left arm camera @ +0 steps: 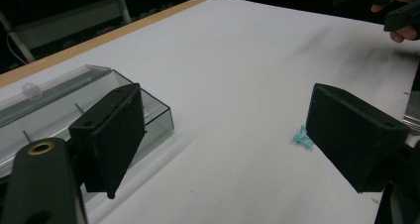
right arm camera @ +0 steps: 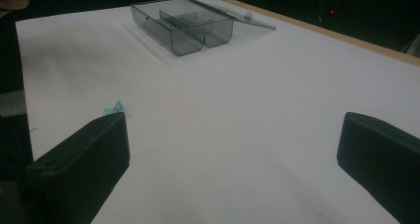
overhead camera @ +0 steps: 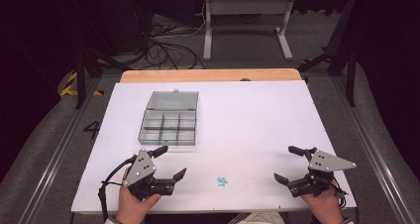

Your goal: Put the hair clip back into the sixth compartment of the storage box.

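Both tongs rest low at the near edge, released and empty: the left gripper (overhead camera: 168, 160) jaws spread wide, the right gripper (overhead camera: 287, 164) likewise. Nothing is picked up yet; I'd say this is the start. The small blue piece (overhead camera: 222, 182) lies between them, at about three o'clock from the left gripper. The open compartment box (overhead camera: 168, 119) sits at twelve o'clock. Next likely needs a fine pinch.

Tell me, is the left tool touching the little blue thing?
Apart. In the high view, white table shows between the left tool and the little blue thing, which lies alone, off to its right.
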Action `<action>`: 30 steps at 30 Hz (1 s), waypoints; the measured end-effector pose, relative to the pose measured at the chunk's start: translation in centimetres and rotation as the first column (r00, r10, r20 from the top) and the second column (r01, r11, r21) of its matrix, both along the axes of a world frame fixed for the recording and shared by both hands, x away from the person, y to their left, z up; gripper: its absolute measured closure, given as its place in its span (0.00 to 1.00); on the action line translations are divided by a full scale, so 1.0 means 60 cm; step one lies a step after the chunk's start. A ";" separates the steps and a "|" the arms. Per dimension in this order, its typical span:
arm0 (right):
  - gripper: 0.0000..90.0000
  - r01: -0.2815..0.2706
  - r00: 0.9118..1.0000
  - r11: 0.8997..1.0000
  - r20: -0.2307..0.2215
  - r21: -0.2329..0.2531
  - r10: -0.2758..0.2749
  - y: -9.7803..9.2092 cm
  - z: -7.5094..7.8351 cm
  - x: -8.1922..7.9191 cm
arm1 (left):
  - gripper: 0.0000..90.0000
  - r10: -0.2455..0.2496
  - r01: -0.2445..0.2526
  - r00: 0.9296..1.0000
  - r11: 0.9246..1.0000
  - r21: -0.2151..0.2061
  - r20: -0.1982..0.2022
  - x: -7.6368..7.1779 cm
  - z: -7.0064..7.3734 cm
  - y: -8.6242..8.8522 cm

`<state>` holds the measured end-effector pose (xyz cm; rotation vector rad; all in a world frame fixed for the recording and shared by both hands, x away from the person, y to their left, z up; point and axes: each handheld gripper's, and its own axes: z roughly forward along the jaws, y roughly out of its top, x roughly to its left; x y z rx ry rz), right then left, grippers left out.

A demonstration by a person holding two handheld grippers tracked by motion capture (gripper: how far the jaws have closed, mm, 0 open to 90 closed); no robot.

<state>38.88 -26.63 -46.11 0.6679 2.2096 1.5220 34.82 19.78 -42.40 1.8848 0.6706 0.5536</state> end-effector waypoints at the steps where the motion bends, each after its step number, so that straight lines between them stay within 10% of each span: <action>1: 0.01 -0.002 1.000 1.000 0.000 0.000 0.002 0.000 0.000 0.000 | 0.18 -0.006 0.006 1.000 1.000 0.003 0.003 0.001 0.001 -0.003; 30: 0.01 -0.012 1.000 1.000 -0.007 0.002 0.012 0.002 -0.002 0.002 | 0.19 -0.117 0.117 0.993 0.993 0.016 -0.028 0.020 0.012 -0.083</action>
